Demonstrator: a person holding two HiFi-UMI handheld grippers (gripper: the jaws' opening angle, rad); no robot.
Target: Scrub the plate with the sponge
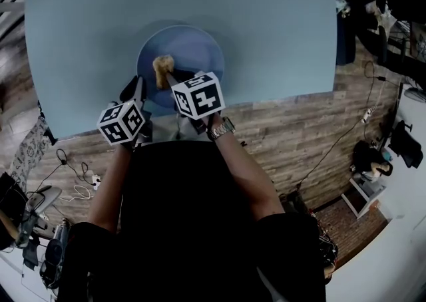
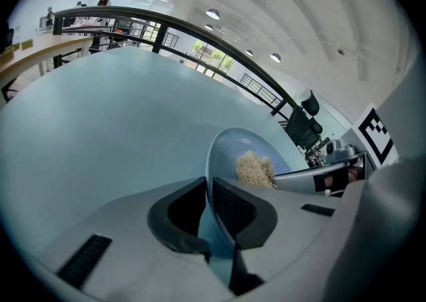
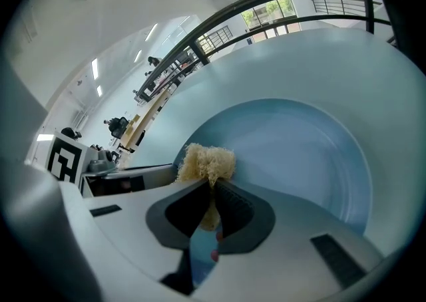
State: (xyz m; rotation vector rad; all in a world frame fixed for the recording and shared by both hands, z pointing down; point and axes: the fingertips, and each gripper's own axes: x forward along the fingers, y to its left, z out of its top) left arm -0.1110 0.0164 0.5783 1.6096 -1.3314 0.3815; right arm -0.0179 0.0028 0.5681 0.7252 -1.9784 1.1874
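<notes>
Left hand-held gripper (image 2: 208, 185) pinches plate (image 2: 233, 151); right hand-held gripper (image 3: 212, 189) pinches sponge (image 3: 208, 161).

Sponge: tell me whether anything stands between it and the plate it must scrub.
Nothing visible does. The sponge, clamped in the right gripper, is over the bare inside of the plate. The left gripper is shut on the plate's near rim, off to the side of the sponge.

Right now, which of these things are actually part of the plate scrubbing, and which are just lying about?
In the job:
plate
sponge
left gripper, clamped on the plate's rim
right gripper, holding the sponge

Just lying about:
cables on the floor
office chair
</notes>
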